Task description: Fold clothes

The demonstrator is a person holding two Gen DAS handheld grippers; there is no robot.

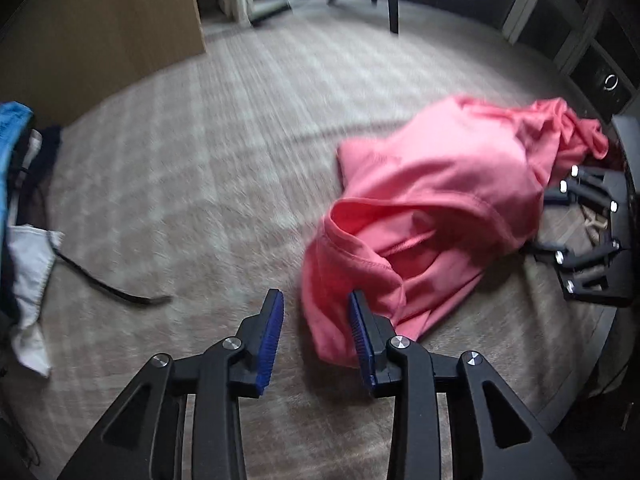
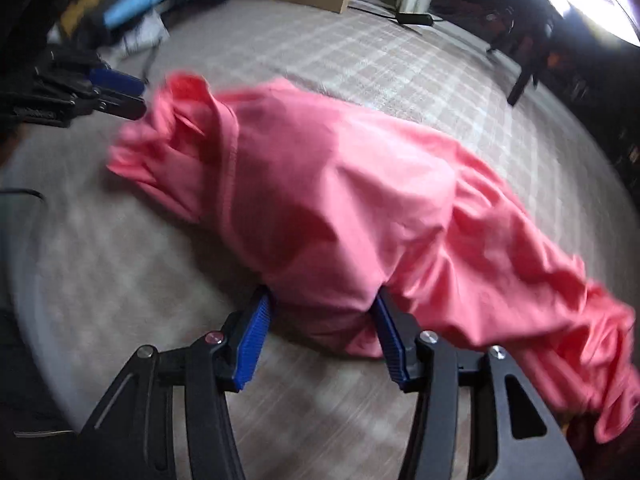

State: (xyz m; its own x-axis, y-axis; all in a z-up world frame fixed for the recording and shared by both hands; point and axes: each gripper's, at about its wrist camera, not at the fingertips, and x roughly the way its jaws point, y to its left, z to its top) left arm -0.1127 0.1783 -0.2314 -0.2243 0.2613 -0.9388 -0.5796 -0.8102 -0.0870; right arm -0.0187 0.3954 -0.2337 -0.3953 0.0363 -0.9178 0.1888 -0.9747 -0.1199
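— Well, how does the left gripper (image 1: 316,300) stand?

— Its blue-padded fingers (image 1: 272,336) are spread apart, nothing between them. The right-hand finger just touches the near edge of the pink garment (image 1: 432,216), which lies crumpled on the checked grey carpet (image 1: 192,168).

— And the right gripper (image 2: 322,304)?

— Also spread wide, low over the carpet (image 2: 420,80). A bunched fold of the pink garment (image 2: 340,200) sits between its fingers (image 2: 252,344), but they are not closed on it.

— Where does the cloth run from there?

— Away from the right gripper toward the left gripper (image 2: 116,92), which sits just beside the far ruffled end. In the left wrist view the right gripper (image 1: 560,216) shows at the garment's far side, partly hidden by the fabric.

— Anything else around?

— A heap of other clothes (image 1: 24,240) at the carpet's edge, white and blue among them, and a wooden panel (image 1: 100,28) beyond.
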